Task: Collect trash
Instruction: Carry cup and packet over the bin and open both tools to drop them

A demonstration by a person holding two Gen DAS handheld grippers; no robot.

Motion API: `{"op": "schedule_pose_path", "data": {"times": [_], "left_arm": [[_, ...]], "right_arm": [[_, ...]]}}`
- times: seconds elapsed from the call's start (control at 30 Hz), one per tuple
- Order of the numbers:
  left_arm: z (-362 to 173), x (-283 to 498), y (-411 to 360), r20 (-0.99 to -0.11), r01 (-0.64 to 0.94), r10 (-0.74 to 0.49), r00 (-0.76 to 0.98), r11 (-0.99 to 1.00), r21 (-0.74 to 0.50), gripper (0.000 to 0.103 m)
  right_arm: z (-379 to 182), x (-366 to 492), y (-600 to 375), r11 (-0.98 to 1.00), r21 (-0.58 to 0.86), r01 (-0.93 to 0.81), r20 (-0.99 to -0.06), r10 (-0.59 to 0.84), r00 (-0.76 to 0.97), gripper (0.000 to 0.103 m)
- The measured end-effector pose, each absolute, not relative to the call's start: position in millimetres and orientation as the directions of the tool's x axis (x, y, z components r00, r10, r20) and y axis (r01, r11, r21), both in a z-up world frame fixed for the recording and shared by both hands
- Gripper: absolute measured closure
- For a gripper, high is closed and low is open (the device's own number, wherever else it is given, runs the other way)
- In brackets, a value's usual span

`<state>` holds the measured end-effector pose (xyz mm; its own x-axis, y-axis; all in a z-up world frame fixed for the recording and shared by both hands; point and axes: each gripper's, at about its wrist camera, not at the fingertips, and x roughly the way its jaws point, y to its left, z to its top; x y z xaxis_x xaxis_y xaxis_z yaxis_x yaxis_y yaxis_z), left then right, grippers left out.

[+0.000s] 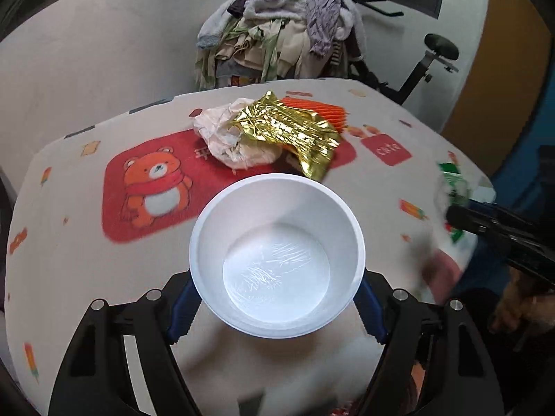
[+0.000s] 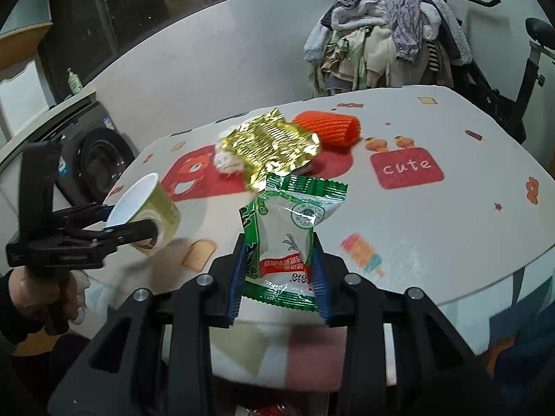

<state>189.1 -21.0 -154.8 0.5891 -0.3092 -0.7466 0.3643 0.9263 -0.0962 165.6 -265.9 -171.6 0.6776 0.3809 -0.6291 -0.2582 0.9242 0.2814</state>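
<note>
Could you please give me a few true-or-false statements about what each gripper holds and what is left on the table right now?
1. The left gripper holds a white cup. True.
2. The right gripper is empty. False: its fingers clamp a green and clear wrapper.
3. A gold foil wrapper lies on the table. True.
4. The orange foam net sits inside the cup. False: it lies on the table behind the gold foil wrapper.
5. The cup holds crumpled paper. False: it looks empty.
</note>
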Motion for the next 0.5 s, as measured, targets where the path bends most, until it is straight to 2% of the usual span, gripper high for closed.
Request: {"op": "schedule_pose_path", "data": {"times": [0.3, 0.5], "left_arm": [[-167.2, 77.2, -7.9, -0.729, 0.347, -0.366, 0.578, 0.919, -0.186, 0.028], [-194.5, 26.1, -17.1, -0.773, 0.360, -0.325, 0.545, 0.923, -0.135, 0.028]], "right_arm": [[-165.5, 121.7, -245.1, 0.907, 0.257, -0.334, -0.620, 0.420, 0.663, 0.067], [-169.0, 101.6, -236.5, 0.898, 0.243, -0.368, -0.629, 0.435, 0.645, 0.067]]}}
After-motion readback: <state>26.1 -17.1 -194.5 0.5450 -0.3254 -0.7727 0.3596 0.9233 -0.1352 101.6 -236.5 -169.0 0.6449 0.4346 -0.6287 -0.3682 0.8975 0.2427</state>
